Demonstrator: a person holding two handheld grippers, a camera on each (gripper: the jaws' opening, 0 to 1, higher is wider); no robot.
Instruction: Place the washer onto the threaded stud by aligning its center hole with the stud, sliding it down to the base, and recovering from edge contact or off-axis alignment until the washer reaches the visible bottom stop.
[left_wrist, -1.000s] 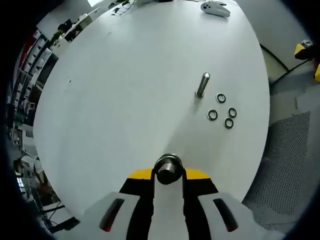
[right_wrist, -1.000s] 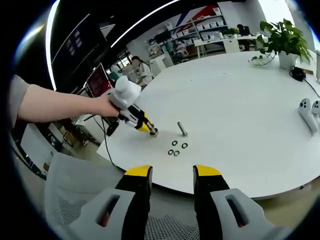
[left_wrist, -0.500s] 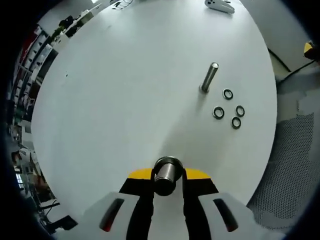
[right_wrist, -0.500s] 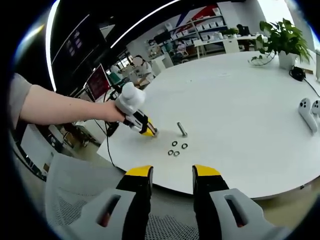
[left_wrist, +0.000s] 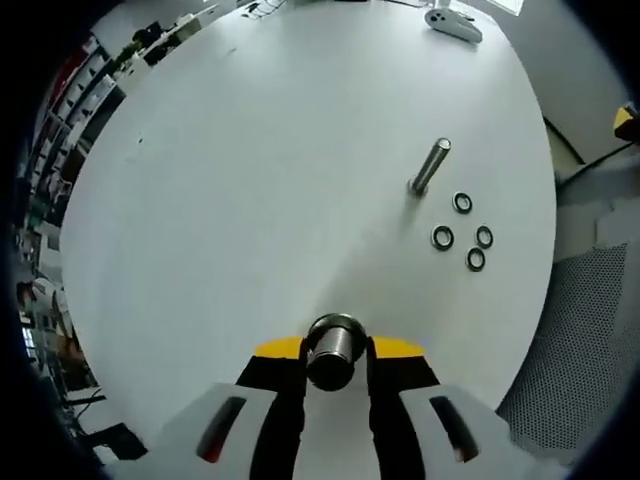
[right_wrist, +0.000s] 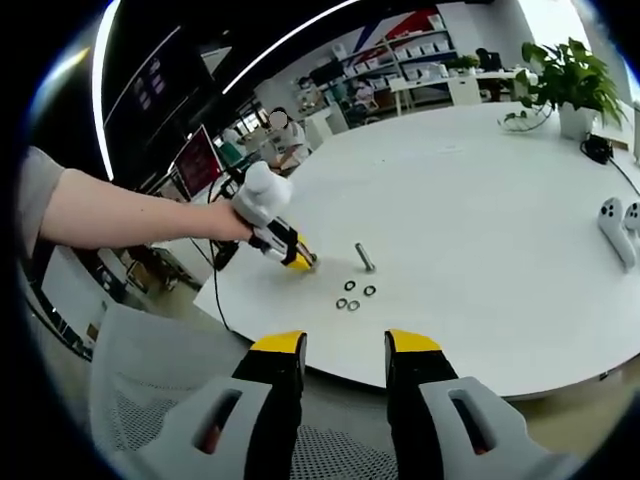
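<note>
A metal threaded stud (left_wrist: 430, 165) stands on the round white table (left_wrist: 250, 180), leaning in the fisheye view. Several dark washers (left_wrist: 462, 202) lie flat just to its right. My left gripper (left_wrist: 334, 352) is low over the table's near side, shut on a short metal cylinder (left_wrist: 333, 345) that points forward. In the right gripper view a hand holds that left gripper (right_wrist: 303, 262) just left of the stud (right_wrist: 365, 258) and the washers (right_wrist: 355, 297). My right gripper (right_wrist: 342, 350) hangs open off the table's edge, with nothing between its fingers.
White hand controllers (right_wrist: 615, 230) lie at the table's far right, also seen as a controller (left_wrist: 452, 22) in the left gripper view. A potted plant (right_wrist: 570, 80) stands at the back. A grey mesh chair (right_wrist: 150, 380) sits below the table edge.
The left gripper has shifted a little over the table with the cylinder still in it. The stud and washers lie as before. The right gripper has stayed put.
</note>
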